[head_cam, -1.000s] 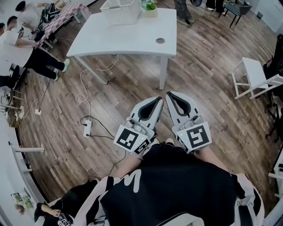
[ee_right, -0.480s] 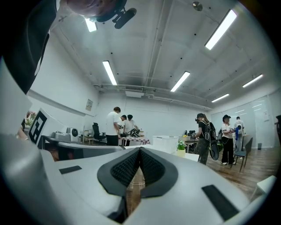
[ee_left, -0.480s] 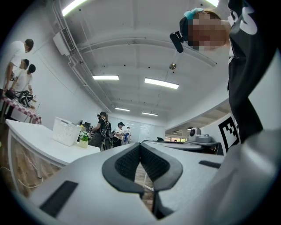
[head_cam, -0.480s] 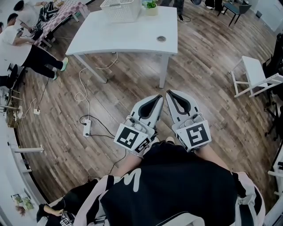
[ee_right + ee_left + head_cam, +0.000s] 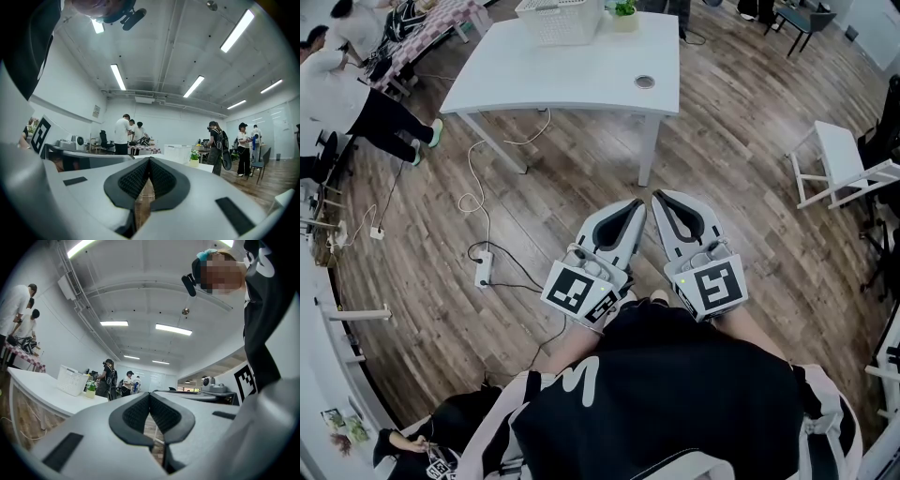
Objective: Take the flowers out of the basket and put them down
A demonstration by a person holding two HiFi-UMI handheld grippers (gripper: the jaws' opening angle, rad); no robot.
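Left gripper (image 5: 635, 206) and right gripper (image 5: 660, 200) sit side by side, jaws pressed together, empty. Well ahead of them, the basket (image 5: 558, 19) and flowers (image 5: 623, 11) stand on the table (image 5: 572, 80).

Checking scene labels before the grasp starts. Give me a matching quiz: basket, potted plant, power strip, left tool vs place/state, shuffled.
Things:
1. basket
2. potted plant
3. power strip
4. left tool

Places/states:
A. lying on the wood floor, cables running to it
B. shut and empty, held over the floor, short of the table
C. green, at the table's far edge
D. white with slatted walls, at the table's far edge

Pairs: 1-D, 2-C, 3-A, 4-B
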